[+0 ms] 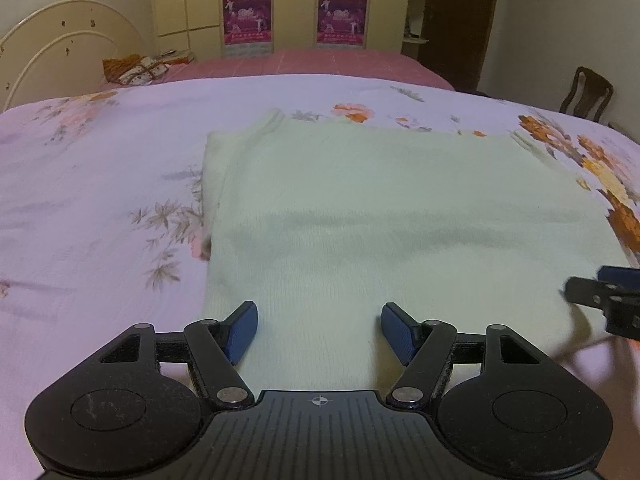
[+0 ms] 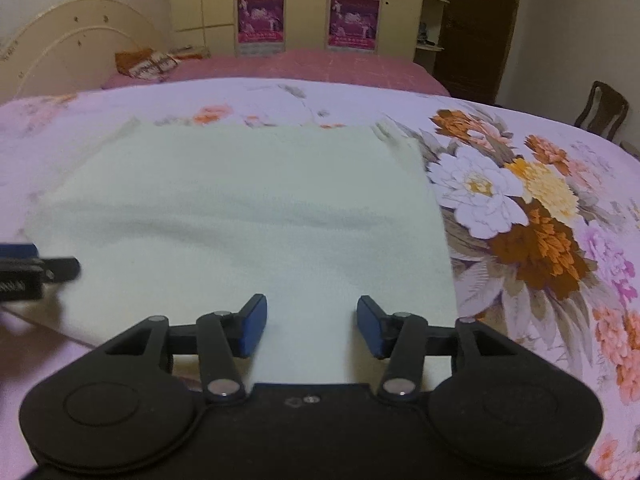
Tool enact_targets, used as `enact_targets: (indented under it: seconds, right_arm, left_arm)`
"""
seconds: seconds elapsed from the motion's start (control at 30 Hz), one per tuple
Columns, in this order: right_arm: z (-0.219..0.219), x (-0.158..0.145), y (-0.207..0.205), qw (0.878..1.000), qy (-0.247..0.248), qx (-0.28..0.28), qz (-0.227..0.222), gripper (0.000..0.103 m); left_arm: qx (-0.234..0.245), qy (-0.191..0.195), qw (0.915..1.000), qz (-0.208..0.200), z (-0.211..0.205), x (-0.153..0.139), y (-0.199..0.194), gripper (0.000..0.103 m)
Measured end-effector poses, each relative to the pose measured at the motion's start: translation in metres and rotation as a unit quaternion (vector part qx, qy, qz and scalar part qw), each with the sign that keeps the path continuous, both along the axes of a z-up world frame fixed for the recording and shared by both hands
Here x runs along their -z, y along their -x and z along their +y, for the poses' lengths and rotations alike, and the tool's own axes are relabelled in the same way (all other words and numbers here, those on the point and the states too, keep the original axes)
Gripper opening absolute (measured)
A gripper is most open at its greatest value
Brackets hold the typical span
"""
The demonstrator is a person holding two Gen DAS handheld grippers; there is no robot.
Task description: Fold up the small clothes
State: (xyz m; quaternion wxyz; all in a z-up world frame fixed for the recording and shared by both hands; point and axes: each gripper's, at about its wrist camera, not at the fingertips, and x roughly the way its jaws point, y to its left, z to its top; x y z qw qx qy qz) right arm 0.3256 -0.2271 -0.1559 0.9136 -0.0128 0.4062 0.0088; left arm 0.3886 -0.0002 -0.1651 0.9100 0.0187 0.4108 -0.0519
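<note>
A pale cream knitted garment (image 1: 380, 216) lies flat on the floral bedspread, folded into a rough rectangle, with a sleeve edge showing along its left side. My left gripper (image 1: 319, 330) hovers over its near left part, jaws open, nothing between the blue pads. In the right wrist view the same garment (image 2: 248, 216) fills the middle. My right gripper (image 2: 312, 326) stands open over its near right part, pads apart and empty. Each gripper shows at the edge of the other's view: the right gripper (image 1: 604, 300) and the left gripper (image 2: 36, 270).
The lilac floral bedspread (image 2: 520, 216) covers the bed around the garment. Behind it lie a pink bed (image 1: 304, 62), a patterned pillow (image 1: 136, 68), a cream headboard (image 1: 60, 44) and wardrobes (image 1: 296, 4). A wooden chair (image 2: 602, 110) stands at the far right.
</note>
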Motion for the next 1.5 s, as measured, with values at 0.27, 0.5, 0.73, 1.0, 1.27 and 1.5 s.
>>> enact_targets:
  seconds: [0.27, 0.5, 0.73, 1.0, 1.27, 1.5]
  right_arm:
    - [0.012, 0.014, 0.005, 1.000, 0.024, -0.007, 0.009, 0.051]
    - [0.010, 0.016, 0.013, 1.000, 0.021, -0.005, 0.005, 0.051]
    - [0.012, 0.016, 0.015, 1.000, 0.021, 0.005, 0.003, 0.051]
    - [0.017, 0.017, 0.015, 0.999, 0.028, 0.020, 0.004, 0.051]
    - [0.008, 0.000, 0.013, 0.999, -0.011, 0.028, 0.027, 0.058]
    - [0.013, -0.007, 0.016, 0.999, -0.043, 0.023, 0.008, 0.058]
  left_arm:
    - [-0.002, -0.006, 1.0000, -0.007, 0.003, 0.009, 0.015, 0.075]
    - [0.000, -0.007, 0.9999, -0.011, 0.003, 0.010, 0.016, 0.075]
    - [0.001, -0.010, 0.9999, -0.010, 0.002, 0.009, 0.016, 0.076]
    - [0.001, -0.010, 0.9999, -0.005, 0.002, 0.008, 0.015, 0.077]
    - [-0.028, 0.064, 0.9973, 0.024, 0.020, -0.006, 0.026, 0.077]
    - [-0.050, 0.117, 0.9919, 0.007, 0.034, -0.014, 0.039, 0.077]
